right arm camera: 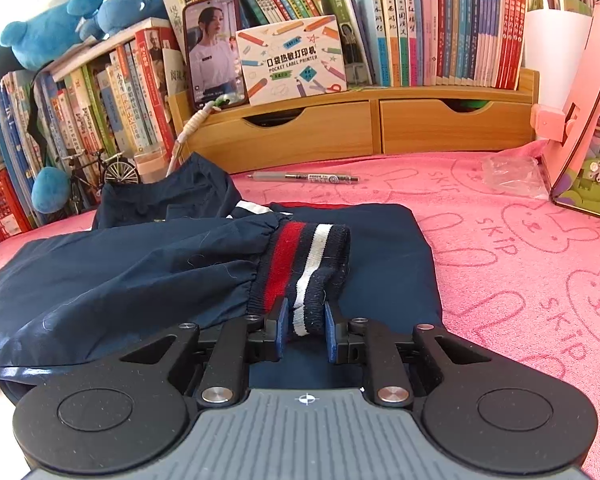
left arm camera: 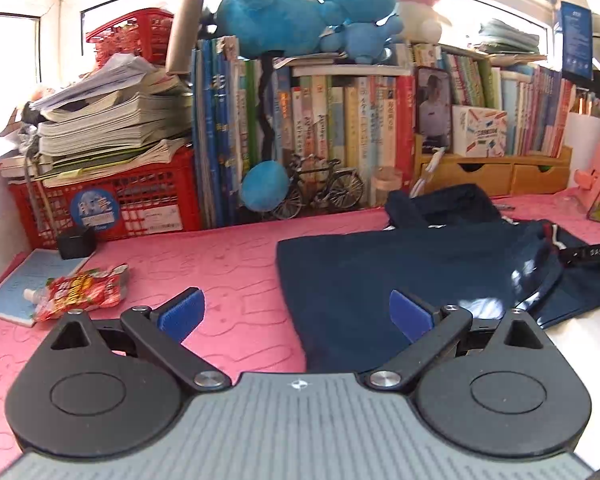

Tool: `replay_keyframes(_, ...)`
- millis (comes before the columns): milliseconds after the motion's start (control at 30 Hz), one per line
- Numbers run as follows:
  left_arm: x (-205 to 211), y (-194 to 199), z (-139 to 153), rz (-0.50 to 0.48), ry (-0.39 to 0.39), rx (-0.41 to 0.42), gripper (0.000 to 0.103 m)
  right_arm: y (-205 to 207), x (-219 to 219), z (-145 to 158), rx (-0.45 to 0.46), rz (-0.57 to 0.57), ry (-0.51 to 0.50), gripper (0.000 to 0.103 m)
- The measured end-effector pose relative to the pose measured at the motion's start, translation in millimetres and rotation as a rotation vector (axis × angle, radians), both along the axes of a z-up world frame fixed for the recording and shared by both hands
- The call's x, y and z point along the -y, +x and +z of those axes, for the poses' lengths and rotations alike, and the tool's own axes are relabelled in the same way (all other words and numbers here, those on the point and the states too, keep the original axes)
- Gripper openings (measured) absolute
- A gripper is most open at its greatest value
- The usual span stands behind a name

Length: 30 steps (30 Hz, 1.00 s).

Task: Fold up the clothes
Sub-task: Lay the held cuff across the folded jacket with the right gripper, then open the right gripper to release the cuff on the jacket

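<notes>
A navy jacket (left arm camera: 400,272) lies partly folded on the pink mat (left arm camera: 220,256). My left gripper (left arm camera: 296,312) hangs open over the jacket's left edge, nothing between its blue pads. In the right wrist view the jacket (right arm camera: 120,264) spreads to the left, one sleeve laid across it. That sleeve ends in a ribbed cuff (right arm camera: 312,256) with red, white and navy stripes. My right gripper (right arm camera: 305,320) is shut on the cuff's near edge, both blue pads pressed against the knit. The right gripper's black tip (left arm camera: 588,254) shows at the left view's right edge.
A red crate (left arm camera: 108,204) with stacked papers, a row of books (left arm camera: 320,128), a model bicycle (left arm camera: 320,190) and a wooden drawer shelf (right arm camera: 360,124) line the back. A snack pouch (left arm camera: 80,292) and black box (left arm camera: 76,242) lie left. A pen (right arm camera: 304,178) and pink box (right arm camera: 588,120) sit right.
</notes>
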State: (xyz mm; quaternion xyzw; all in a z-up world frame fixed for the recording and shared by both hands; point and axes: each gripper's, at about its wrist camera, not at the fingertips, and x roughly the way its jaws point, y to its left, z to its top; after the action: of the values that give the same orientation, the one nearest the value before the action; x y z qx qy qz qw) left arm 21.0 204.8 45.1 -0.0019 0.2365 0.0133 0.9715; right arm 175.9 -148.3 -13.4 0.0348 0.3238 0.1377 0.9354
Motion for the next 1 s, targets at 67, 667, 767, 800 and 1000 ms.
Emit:
replay_keyframes(67, 26, 32, -7, -0.096, -0.048, -0.004, 0.100, -2, 1, -1, 0.004, 0.003, 0.000, 0.023)
replay_keyframes(667, -65, 24, -51, 0.196, -0.101, -0.275, 0.103, -4, 2, -2, 0.000, 0.083, -0.020, 0.026)
replay_keyframes(767, -46, 40, -28, 0.191, 0.022, -0.198, 0.102, -4, 1, -2, -0.003, 0.085, -0.014, 0.026)
replay_keyframes(800, -35, 50, -20, 0.163, 0.062, -0.171, 0.103, -5, 2, -2, -0.004, 0.084, -0.010, 0.026)
replay_keyframes(1000, 40, 121, -14, -0.019, 0.124, -0.152, 0.103, -4, 2, -2, -0.006, 0.084, -0.006, 0.026)
